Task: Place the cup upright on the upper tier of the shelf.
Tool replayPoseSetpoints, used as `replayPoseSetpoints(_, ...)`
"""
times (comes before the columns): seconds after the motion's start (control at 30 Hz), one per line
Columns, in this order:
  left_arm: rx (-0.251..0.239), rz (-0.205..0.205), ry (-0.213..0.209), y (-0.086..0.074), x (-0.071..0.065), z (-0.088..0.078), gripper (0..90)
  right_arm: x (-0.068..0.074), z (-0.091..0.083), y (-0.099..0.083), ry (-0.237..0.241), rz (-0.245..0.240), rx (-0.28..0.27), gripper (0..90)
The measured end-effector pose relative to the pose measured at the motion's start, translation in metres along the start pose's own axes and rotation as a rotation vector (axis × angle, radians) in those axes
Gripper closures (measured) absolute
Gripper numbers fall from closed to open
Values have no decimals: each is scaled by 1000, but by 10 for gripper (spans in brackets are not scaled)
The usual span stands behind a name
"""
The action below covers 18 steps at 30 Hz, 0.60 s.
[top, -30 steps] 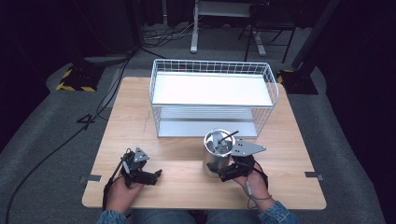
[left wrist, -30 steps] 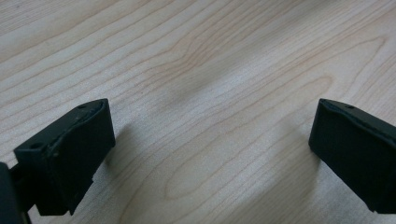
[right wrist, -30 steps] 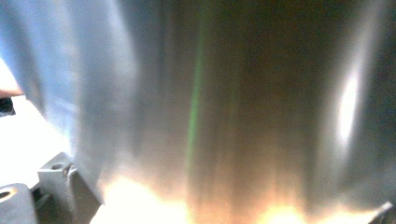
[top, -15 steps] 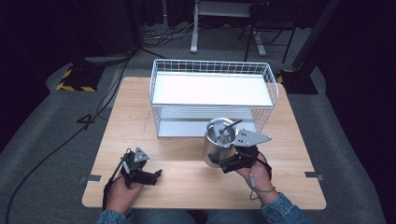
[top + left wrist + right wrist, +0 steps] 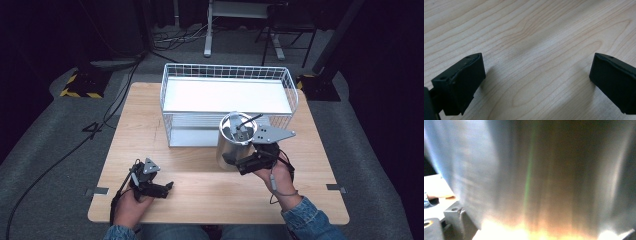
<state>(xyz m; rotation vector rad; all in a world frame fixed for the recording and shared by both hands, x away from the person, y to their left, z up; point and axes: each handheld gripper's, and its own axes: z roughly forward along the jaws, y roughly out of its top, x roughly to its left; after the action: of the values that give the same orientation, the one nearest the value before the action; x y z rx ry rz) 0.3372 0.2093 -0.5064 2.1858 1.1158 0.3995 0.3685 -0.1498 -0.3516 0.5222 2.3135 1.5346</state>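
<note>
The left tongs rest low on the bench, wide open with nothing between them. The right tongs grip one shiny metal pot and hold it up off the bench, just in front of one white wire basket. Two tongs, one pot, one basket.

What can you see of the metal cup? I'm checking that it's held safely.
The metal cup is a shiny, steel-looking cylinder with an open top. A dark, thin utensil leans inside it, its end poking over the rim. The cup is roughly upright, tilted slightly, and seems lifted off the wooden table, just in front of the white wire basket. The right tongs grip its lower wall. In the right gripper view its blurred brushed wall looms close.
</note>
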Motion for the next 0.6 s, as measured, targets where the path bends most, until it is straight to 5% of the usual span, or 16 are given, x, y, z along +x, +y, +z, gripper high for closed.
replayPoseSetpoints(0.6, 0, 2, 1, 0, 0, 0, 7, -29, -11, 57, -32, 25, -26, 39)
